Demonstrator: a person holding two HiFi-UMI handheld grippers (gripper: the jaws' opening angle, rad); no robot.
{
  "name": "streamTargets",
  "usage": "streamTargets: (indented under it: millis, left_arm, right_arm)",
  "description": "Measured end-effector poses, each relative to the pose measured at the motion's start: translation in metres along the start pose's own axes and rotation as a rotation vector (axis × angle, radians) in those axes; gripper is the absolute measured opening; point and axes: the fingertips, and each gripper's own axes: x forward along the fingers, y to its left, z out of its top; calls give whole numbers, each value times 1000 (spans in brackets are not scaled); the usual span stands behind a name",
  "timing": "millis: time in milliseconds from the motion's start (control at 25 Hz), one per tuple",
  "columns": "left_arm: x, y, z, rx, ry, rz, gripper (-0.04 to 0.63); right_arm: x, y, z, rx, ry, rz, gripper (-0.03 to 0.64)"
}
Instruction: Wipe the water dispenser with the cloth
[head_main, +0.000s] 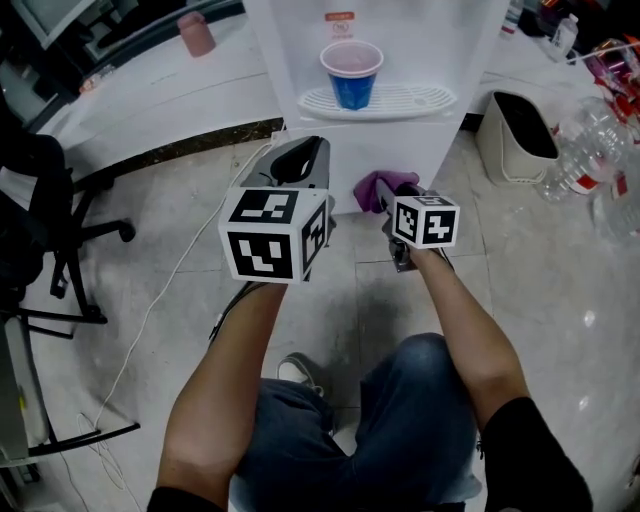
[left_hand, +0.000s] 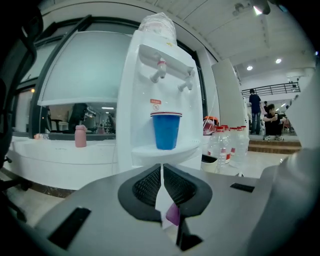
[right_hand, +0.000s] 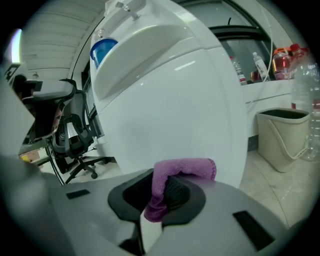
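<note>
A white water dispenser (head_main: 390, 150) stands on the floor ahead, with a blue cup (head_main: 351, 74) on its drip tray. My right gripper (head_main: 392, 195) is shut on a purple cloth (head_main: 372, 188), held against the lower front panel of the dispenser (right_hand: 175, 115). In the right gripper view the cloth (right_hand: 172, 177) folds over the right gripper (right_hand: 162, 192) between its jaws. My left gripper (head_main: 300, 160) hovers just left of the cloth, shut with nothing in it. The left gripper view looks past the left gripper (left_hand: 161, 187) at the cup (left_hand: 166, 130) and two taps (left_hand: 172, 75).
A beige bin (head_main: 520, 135) sits right of the dispenser, with several plastic water bottles (head_main: 590, 150) beside it. A black office chair (head_main: 50, 220) is on the left. A white cable (head_main: 170, 280) runs across the tiled floor. A pink bottle (head_main: 196, 33) rests on the ledge behind.
</note>
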Motion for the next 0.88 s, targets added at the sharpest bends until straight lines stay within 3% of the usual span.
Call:
streamTargets:
  millis: [480,640,760,880]
  left_arm:
    - [25,-47,5,43,5,-74,37]
    - [23,-57,7,68,6,-103,37]
    - [17,-63,5,129,13,-115,37]
    - [9,-60,14,110,8,-103,35]
  right_arm:
    - [-57,-86,23,13,-63,-163,46]
    - [-73,-82,38,-9,-80,-162,46]
    - [-86,-62,51,-37,-88,-144,46]
    - [-96,-37,70,-90,-74,-131,46]
